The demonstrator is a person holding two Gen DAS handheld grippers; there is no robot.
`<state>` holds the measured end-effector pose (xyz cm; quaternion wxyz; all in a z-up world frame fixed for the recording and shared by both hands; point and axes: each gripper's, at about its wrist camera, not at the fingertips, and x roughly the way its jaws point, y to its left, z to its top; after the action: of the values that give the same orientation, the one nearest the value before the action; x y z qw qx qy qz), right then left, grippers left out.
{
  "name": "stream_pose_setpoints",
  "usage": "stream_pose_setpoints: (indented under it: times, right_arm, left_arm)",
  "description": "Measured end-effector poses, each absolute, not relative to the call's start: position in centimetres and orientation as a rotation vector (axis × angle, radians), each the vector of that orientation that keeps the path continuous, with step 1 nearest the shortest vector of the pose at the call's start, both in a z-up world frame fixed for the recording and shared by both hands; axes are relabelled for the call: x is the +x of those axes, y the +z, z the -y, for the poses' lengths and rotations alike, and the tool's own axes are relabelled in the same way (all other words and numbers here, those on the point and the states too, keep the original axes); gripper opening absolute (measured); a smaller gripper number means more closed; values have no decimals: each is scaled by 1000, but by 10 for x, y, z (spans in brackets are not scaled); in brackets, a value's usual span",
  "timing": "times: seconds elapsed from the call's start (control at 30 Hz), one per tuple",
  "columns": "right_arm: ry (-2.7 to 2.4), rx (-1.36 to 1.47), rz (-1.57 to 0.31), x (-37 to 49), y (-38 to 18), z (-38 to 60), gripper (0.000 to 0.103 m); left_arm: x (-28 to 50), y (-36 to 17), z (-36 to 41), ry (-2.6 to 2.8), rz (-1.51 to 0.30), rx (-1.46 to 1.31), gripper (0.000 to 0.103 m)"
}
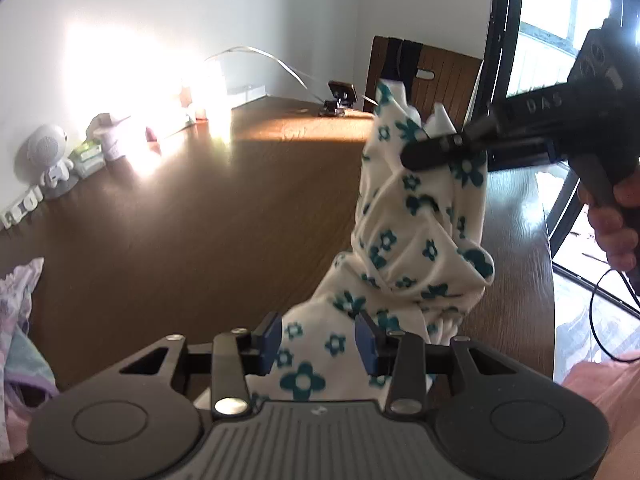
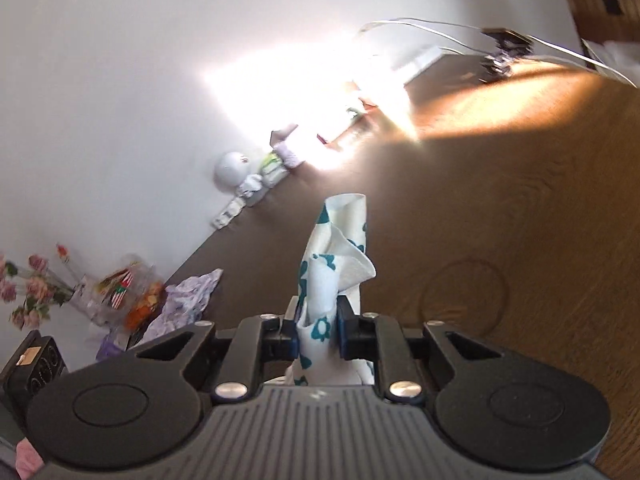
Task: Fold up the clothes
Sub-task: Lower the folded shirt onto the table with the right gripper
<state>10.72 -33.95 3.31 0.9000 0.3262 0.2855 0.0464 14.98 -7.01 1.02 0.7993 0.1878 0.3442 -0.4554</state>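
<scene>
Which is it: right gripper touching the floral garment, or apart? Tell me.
Touching. The right wrist view shows the right gripper with both fingers pressed onto the floral garment.

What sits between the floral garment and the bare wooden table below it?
Nothing visible. The floral garment hangs from the right hand-held gripper, with the left hand-held gripper around its lower part, over bare wooden table.

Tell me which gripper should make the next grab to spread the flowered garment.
Left, probably. The right gripper is clamped on a bunched edge of the flowered garment, holding it up above the table. The left gripper stands open around the lower cloth, so it need only close.
</scene>
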Motion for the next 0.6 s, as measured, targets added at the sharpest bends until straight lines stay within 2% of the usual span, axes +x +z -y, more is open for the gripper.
stream_pose_setpoints:
  times: [0.13, 0.23, 0.5, 0.57, 0.6]
  right_arm:
    - [196, 513, -595, 114, 43, 284, 16]
    - [247, 428, -629, 119, 31, 246, 16]
    - [259, 329, -670, 114, -7, 196, 17]
    - [271, 303, -680, 113, -10, 192, 20]
    - [282, 286, -682, 112, -11, 189, 25]
  left_arm:
    - [143, -19, 50, -948, -825, 383, 38]
    - [141, -23, 33, -934, -823, 297, 38]
    - [119, 8, -26, -830, -748, 273, 39]
    - [121, 19, -39, -787, -725, 240, 40]
    - [123, 25, -45, -767, -713, 218, 40]
